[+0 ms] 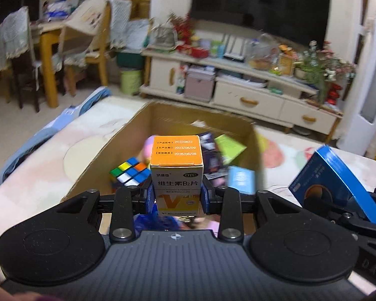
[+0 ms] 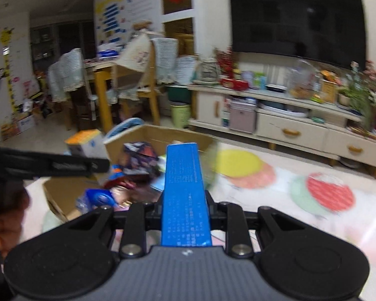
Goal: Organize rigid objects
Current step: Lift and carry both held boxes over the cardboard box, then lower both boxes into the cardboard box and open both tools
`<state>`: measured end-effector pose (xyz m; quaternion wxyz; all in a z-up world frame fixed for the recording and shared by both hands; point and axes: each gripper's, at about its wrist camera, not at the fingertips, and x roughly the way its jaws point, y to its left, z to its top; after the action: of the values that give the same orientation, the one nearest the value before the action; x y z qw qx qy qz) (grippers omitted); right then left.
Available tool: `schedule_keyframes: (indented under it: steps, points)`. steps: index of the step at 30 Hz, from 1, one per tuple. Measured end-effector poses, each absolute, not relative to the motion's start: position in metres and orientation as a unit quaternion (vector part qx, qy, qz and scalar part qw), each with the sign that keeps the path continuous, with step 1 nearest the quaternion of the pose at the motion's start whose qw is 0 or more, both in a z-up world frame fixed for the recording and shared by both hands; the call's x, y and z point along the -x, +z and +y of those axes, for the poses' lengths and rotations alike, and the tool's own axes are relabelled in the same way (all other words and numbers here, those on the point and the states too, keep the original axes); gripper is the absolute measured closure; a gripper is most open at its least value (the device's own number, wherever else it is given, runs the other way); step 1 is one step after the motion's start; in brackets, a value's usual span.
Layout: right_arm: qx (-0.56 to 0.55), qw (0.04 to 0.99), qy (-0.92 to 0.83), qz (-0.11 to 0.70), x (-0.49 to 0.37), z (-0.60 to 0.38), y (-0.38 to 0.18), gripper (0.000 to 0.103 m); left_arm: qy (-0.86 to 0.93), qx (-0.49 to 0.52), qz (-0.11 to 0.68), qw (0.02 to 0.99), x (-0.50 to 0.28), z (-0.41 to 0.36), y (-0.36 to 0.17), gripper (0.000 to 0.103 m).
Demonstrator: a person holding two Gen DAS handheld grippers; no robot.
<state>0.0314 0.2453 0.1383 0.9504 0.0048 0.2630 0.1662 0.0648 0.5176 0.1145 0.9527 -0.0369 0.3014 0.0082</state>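
Observation:
My left gripper [image 1: 177, 195] is shut on an orange and white medicine box [image 1: 176, 165], held upright in front of an open cardboard box [image 1: 163, 115]. In the cardboard box lie a colour cube [image 1: 130, 174], a green packet [image 1: 230, 146] and several other packs. My right gripper [image 2: 185, 215] is shut on a narrow blue box [image 2: 184, 188]; in the left wrist view that blue box [image 1: 338, 183] shows at the right edge. From the right wrist view the cardboard box [image 2: 163, 131] lies ahead to the left, with the left gripper's medicine box [image 2: 85, 140] beside it.
The cardboard box stands on a table with a pale cloth printed with coloured discs [image 2: 331, 193]. Behind are a cream TV cabinet [image 1: 250, 95] crowded with items, a dark TV [image 1: 260, 2], a yellow wooden table with covered chairs [image 1: 50, 45] and a green bin [image 1: 130, 81].

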Motion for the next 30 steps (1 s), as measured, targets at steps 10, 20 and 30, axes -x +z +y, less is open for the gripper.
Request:
schedule_keyframes:
  steps: [10, 20, 30]
  points:
    - [0.016, 0.935, 0.217, 0.279, -0.071, 0.295, 0.114, 0.079, 0.042, 0.043, 0.322, 0.945, -0.091, 0.554, 0.102, 0.061]
    - [0.055, 0.932, 0.238, 0.267, -0.081, 0.315, 0.101, 0.079, 0.052, 0.057, 0.279, 0.957, -0.089, 0.556, 0.09, 0.038]
    - [0.069, 0.95, 0.204, 0.226, -0.067, 0.3, 0.104, 0.045, 0.095, 0.065, 0.243, 0.963, -0.101, 0.549, 0.094, 0.037]
